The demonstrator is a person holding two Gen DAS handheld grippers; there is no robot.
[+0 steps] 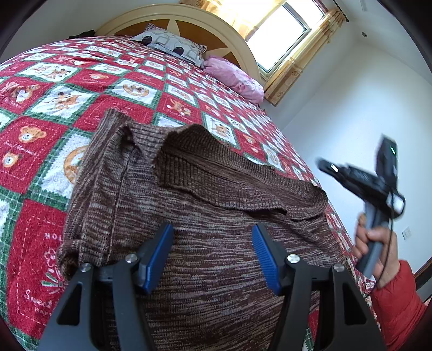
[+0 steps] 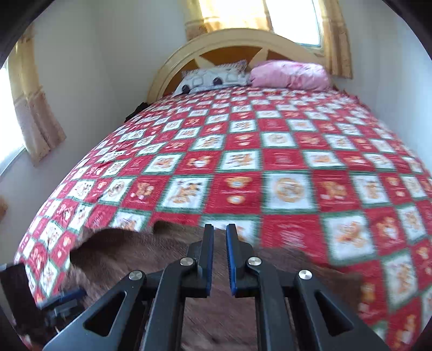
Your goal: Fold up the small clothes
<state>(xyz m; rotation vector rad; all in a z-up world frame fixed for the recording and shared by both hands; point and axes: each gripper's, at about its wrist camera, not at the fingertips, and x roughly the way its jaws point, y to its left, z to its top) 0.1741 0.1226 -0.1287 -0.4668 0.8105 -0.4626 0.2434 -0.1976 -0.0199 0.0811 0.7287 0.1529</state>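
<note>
A brown knitted sweater (image 1: pixel 205 216) lies on the red, white and green bear-pattern bedspread (image 1: pixel 54 108), with one part folded over across its upper half. My left gripper (image 1: pixel 213 229) is open and empty, its blue pads just above the sweater's near part. My right gripper (image 1: pixel 359 181) shows at the right in the left wrist view, held in a hand with a red sleeve, off the bed's right edge in the air. In the right wrist view my right gripper (image 2: pixel 220 232) is nearly shut with a narrow gap and holds nothing, above the blurred sweater (image 2: pixel 129 251).
A grey patterned pillow (image 1: pixel 172 44) and a pink pillow (image 1: pixel 235 75) lie at the cream headboard (image 1: pixel 216 24). A window with yellow curtains (image 1: pixel 286 35) is behind. White walls flank the bed. The left gripper (image 2: pixel 62 302) shows at lower left of the right wrist view.
</note>
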